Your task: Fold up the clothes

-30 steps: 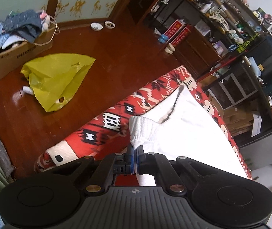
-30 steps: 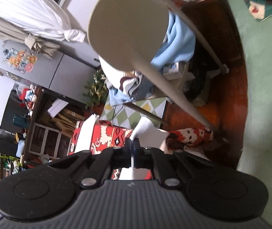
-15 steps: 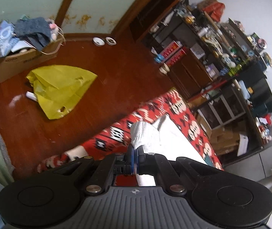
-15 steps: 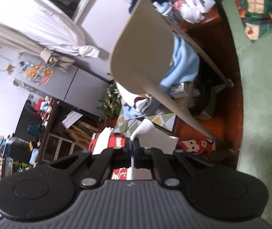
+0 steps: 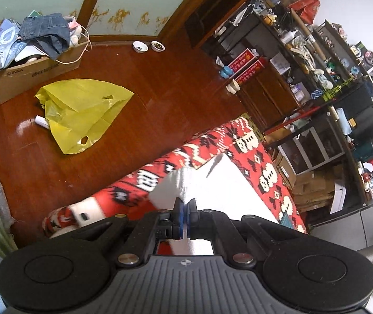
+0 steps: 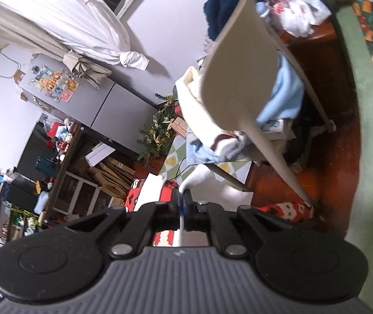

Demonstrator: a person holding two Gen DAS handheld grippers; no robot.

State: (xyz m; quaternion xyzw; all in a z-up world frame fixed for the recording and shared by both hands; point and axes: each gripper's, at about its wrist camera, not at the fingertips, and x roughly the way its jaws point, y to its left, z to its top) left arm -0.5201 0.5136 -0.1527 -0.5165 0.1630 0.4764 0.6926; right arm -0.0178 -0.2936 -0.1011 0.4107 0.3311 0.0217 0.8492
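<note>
Left wrist: cardboard box reads "KONKA"; left claw pinches white garment.

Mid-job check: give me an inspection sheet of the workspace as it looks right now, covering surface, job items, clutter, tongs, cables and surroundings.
Surface: red patterned blanket, with wooden floor beside it.
Job's things: white garment lying on the blanket, one part pinched by each pair of tongs.
Clutter: yellow plastic bag on the floor; cardboard box heaped with clothes; two small bowls by the wall.
Grippers: left tongs shut on the white garment; right tongs shut on the white garment.
Cables: a thin dark cord on the checked mat, away from the garment.
Surroundings: crowded dark shelves; refrigerator; pale chair draped with blue cloth.
</note>
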